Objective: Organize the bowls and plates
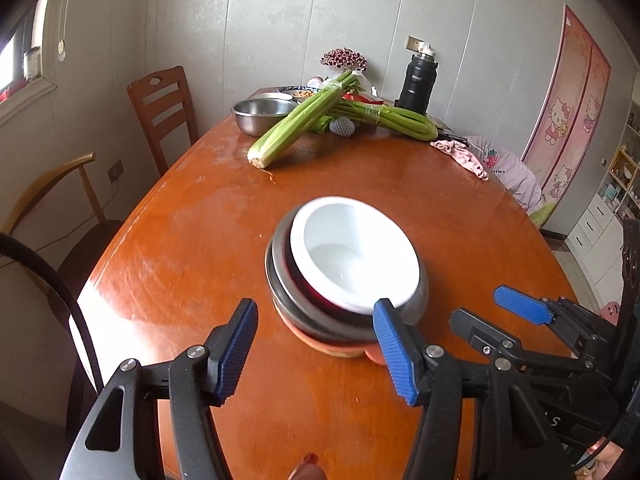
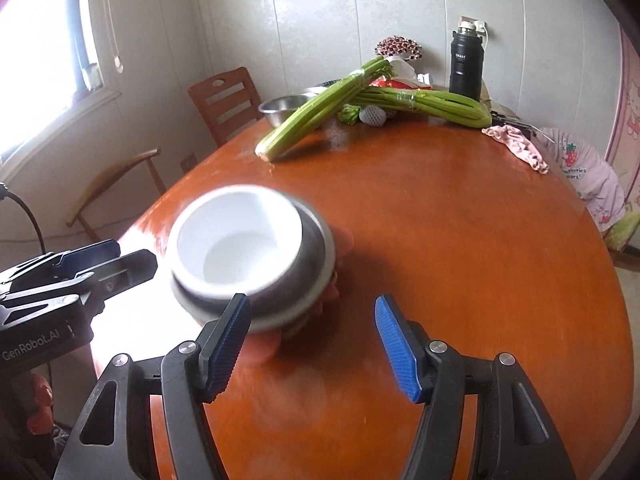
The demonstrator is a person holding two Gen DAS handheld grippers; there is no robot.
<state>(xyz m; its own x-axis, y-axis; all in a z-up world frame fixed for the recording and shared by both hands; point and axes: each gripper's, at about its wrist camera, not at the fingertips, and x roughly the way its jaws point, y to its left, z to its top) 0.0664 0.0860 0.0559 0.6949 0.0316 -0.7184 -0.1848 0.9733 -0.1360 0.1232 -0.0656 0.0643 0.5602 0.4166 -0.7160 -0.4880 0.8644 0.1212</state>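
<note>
Sitting nested on the wooden bench, a white bowl tops a steel bowl over an orange plate, apparently stacked to save space. Both the left hand-held gripper and the right hand-held gripper hover near the stack, jaws wide and empty.

Grey panelled walls. Bright window at left, daylight glare on orange-brown wooden table. Slatted wooden chair against wall, curved-arm chair nearer. Wall socket low by floor. Pink Hello Kitty door panels at right, white shelving and drawers beyond. Pink garment over a seat.
</note>
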